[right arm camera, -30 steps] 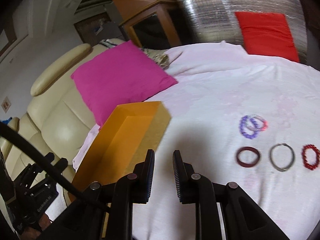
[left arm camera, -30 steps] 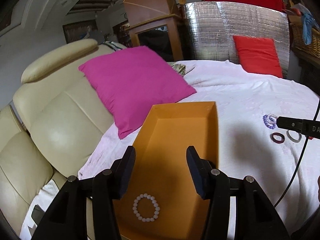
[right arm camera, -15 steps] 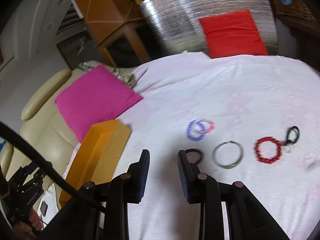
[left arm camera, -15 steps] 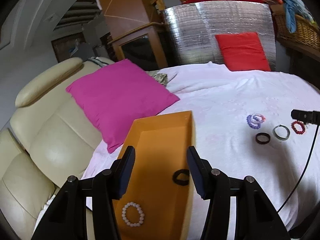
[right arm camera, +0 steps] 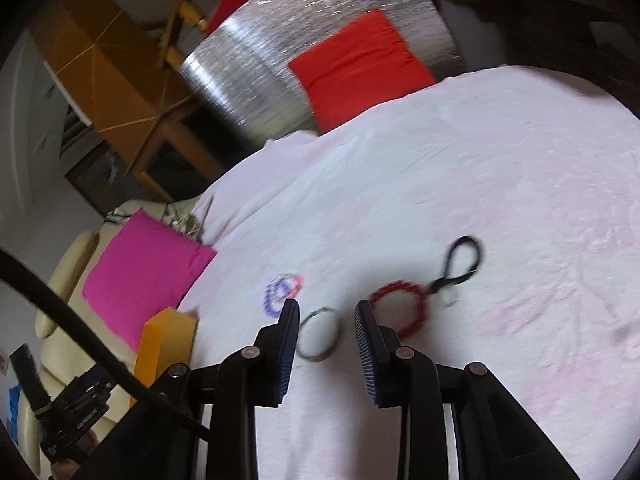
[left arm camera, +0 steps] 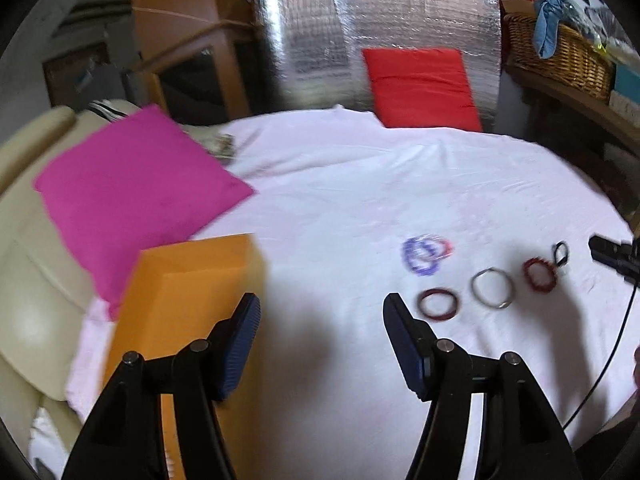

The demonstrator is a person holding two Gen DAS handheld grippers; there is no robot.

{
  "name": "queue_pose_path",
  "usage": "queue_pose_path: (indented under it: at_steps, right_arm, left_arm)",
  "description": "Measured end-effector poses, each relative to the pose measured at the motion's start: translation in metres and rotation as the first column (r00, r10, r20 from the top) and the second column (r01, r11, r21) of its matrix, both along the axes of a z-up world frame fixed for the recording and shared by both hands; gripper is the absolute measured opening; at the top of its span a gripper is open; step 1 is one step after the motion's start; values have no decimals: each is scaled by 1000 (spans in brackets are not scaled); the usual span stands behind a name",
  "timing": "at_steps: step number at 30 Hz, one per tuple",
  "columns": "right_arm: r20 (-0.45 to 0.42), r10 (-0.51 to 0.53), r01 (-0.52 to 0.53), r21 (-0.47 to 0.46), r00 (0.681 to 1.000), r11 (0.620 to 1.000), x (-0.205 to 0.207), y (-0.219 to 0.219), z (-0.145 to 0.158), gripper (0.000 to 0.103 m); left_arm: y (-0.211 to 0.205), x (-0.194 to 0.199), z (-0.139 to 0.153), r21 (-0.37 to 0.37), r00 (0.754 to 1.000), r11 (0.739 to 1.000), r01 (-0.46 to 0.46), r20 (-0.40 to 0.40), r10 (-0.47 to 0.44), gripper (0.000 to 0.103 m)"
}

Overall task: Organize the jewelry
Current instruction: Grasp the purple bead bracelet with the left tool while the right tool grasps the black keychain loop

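Several bracelets lie on the white cloth [left arm camera: 360,200]: a blue beaded one [left arm camera: 424,254], a dark red ring [left arm camera: 438,304], a silver ring [left arm camera: 492,288], a red beaded one [left arm camera: 540,276] and a black loop [left arm camera: 560,254]. The orange box [left arm camera: 180,292] stands at the left. My left gripper [left arm camera: 322,320] hangs between the box and the bracelets, its jaws opening with nothing between them. My right gripper [right arm camera: 326,320] is open just above the silver ring [right arm camera: 320,338], which shows in the gap without touching the pads. The red beaded bracelet [right arm camera: 400,308] and the black loop [right arm camera: 464,260] lie to its right.
A pink cushion [left arm camera: 132,192] rests on the cream sofa [left arm camera: 24,280] at the left. A red cushion [left arm camera: 420,88] leans on a silver foil panel [left arm camera: 320,40] at the back. A wicker basket [left arm camera: 560,52] sits on a shelf at the right. A black cable [right arm camera: 80,340] crosses the lower left.
The left gripper swung right, from over the orange box toward the bracelets, and its jaws widened. The right gripper moved right over the bracelets, rolled, and its jaws parted a little.
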State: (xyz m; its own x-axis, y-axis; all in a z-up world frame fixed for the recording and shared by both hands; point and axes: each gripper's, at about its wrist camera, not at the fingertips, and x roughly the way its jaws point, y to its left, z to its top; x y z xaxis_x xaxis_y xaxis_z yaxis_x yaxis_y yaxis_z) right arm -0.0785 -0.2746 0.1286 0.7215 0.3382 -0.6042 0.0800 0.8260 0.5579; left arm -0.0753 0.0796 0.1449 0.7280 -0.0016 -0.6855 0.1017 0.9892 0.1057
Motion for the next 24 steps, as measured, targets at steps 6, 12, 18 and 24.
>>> queue_pose_path:
  at_steps: [6, 12, 18, 24]
  right_arm:
    - [-63, -57, 57, 4, 996, 998, 0, -43, -12, 31]
    - [-111, -99, 99, -4, 989, 995, 1, -71, -21, 31]
    - [-136, -105, 105, -6, 985, 994, 4, -78, -28, 31]
    - [-149, -105, 107, 0, 983, 994, 12, -75, -30, 31]
  left_arm:
    - [-38, 45, -31, -105, 997, 994, 38, -59, -44, 64]
    - [-63, 88, -74, -113, 988, 991, 75, -128, -90, 54]
    - [-72, 114, -101, -135, 977, 987, 83, -185, -108, 52]
    - [-78, 124, -100, -170, 975, 979, 113, -172, -142, 47]
